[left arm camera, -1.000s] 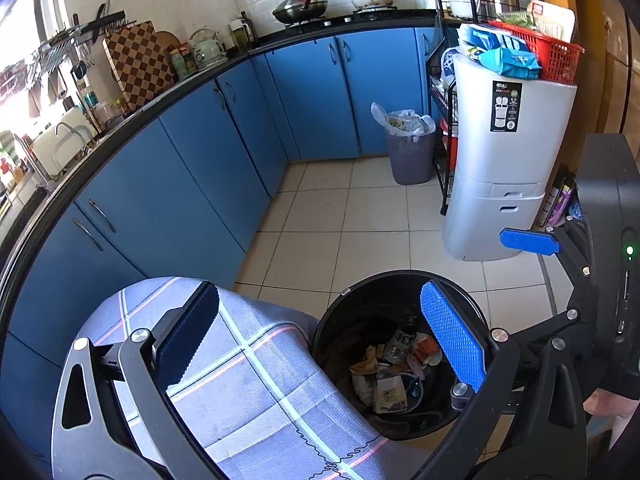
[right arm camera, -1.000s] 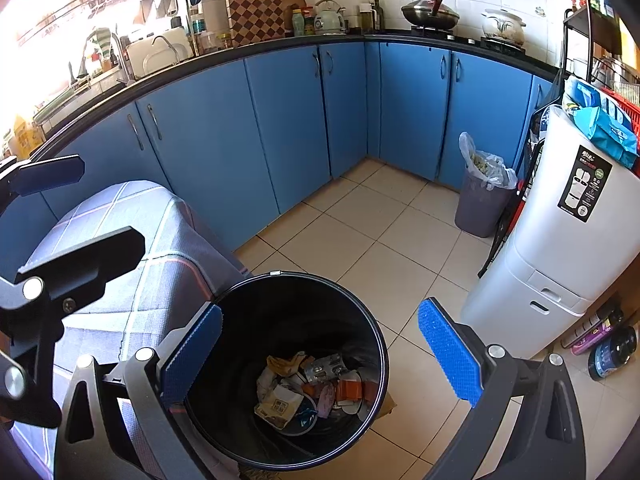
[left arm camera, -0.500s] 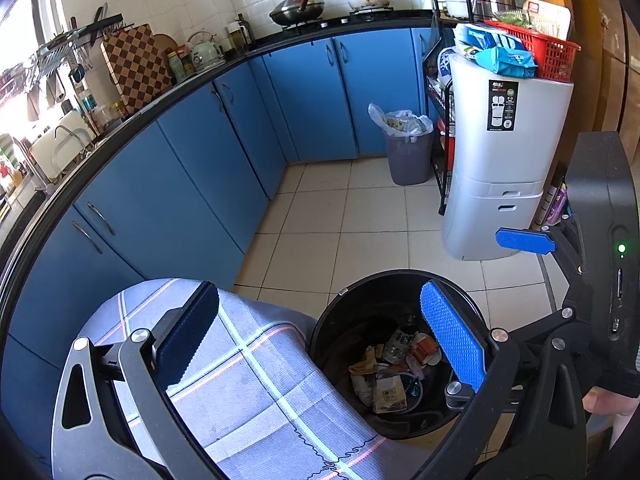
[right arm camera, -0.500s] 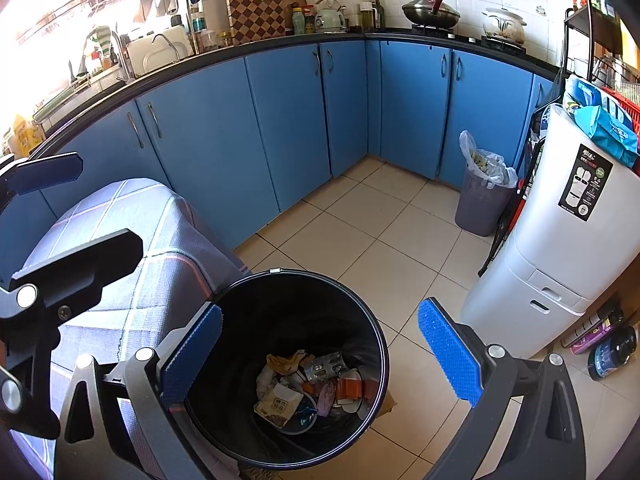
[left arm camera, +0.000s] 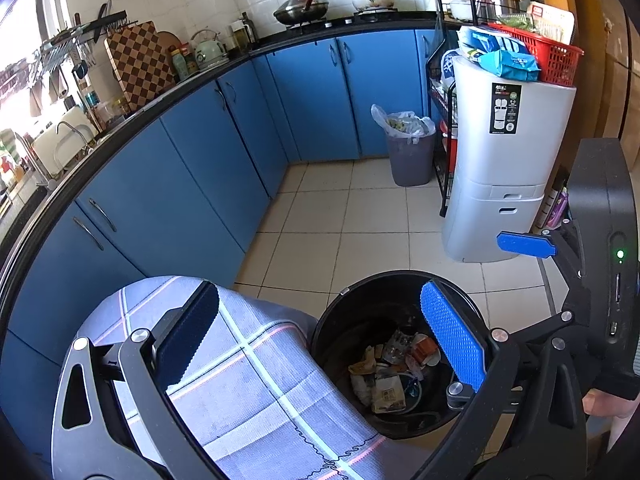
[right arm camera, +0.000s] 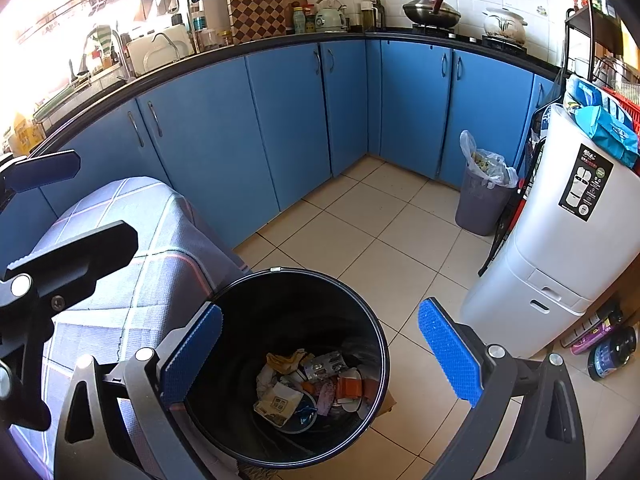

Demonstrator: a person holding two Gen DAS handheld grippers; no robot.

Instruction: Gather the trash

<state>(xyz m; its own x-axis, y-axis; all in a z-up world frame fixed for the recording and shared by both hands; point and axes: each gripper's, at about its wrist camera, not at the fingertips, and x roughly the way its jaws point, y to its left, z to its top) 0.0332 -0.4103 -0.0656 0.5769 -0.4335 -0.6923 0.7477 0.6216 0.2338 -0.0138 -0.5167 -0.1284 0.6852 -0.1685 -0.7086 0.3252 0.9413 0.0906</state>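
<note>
A round black trash bin (left arm camera: 356, 312) (right arm camera: 376, 332) stands on the tiled floor, with several wrappers and crumpled papers (left arm camera: 394, 372) (right arm camera: 308, 388) at its bottom. My left gripper (left arm camera: 320, 336) is open and empty, held above the cloth-covered table edge and the bin's left rim. My right gripper (right arm camera: 320, 352) is open and empty, held above the bin's mouth. The right gripper's blue pad (left arm camera: 524, 245) also shows at the right in the left wrist view, and the left gripper's fingers (right arm camera: 44, 170) at the left in the right wrist view.
A table with a grey checked cloth (left arm camera: 256, 384) (right arm camera: 132, 248) touches the bin's left side. Blue cabinets (right arm camera: 256, 128) line the back walls. A grey bin with a plastic bag (right arm camera: 480, 196) and a white appliance (right arm camera: 560, 248) stand at the right. Bottles (right arm camera: 600, 340) lie beside it.
Both grippers have stayed open and nearly still above the bin. The views shift only slightly.
</note>
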